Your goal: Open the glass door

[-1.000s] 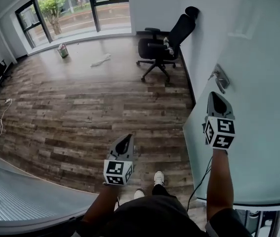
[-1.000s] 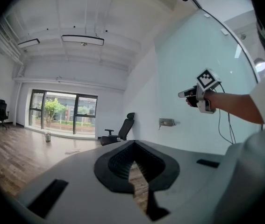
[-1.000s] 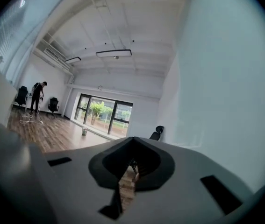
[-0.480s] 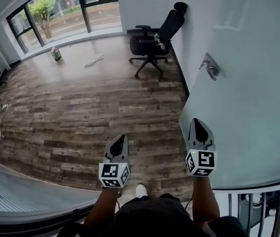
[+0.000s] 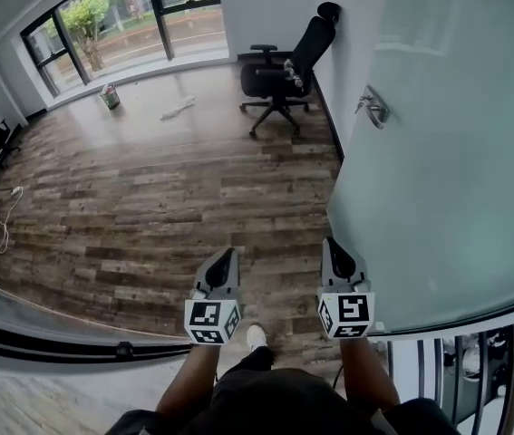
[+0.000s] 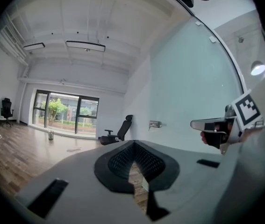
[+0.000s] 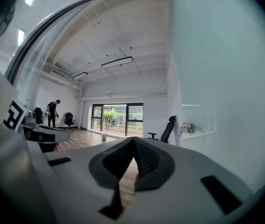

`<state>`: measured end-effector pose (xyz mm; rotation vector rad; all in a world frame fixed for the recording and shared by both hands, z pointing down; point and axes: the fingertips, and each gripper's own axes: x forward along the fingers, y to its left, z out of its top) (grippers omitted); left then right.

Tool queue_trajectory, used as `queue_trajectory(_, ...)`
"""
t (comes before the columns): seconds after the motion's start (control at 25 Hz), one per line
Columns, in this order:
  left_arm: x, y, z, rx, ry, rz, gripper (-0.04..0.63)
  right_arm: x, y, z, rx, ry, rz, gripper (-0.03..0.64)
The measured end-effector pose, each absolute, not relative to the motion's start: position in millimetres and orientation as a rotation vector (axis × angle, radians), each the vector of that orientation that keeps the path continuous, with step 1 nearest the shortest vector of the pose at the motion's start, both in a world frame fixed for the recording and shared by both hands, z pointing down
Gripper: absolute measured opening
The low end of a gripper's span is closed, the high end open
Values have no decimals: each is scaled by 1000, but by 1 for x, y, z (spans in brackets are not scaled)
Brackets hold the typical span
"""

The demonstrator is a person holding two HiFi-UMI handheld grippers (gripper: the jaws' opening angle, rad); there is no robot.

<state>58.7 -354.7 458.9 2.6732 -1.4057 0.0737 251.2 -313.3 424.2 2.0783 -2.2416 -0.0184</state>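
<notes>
The frosted glass door stands swung into the room on my right, its metal handle high on the panel. My right gripper is shut and empty; it hangs low beside the door's near edge, well short of the handle. My left gripper is level with it over the wood floor, also shut on nothing. In the left gripper view the closed left gripper points into the room, with the handle ahead and the right gripper alongside. In the right gripper view the right gripper points along the door towards the handle.
A black office chair stands against the wall past the door. A small can and a white rag lie near the windows. A floor track crosses at lower left. A person stands far off.
My right gripper has dropped from just below the handle and come back towards my body, and is now level with the left one. The handle now sits farther from it.
</notes>
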Motion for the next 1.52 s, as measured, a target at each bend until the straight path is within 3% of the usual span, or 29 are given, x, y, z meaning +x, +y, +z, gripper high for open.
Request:
queue_trajectory(0.8,58,-107,490,2639,-1450,135,3,231,-78,472,1975,-2258,6,15)
queue_trajectory(1.52,-43,29,491,2666,-1401,119,3,132,66,459,2009,-2232,-55,15)
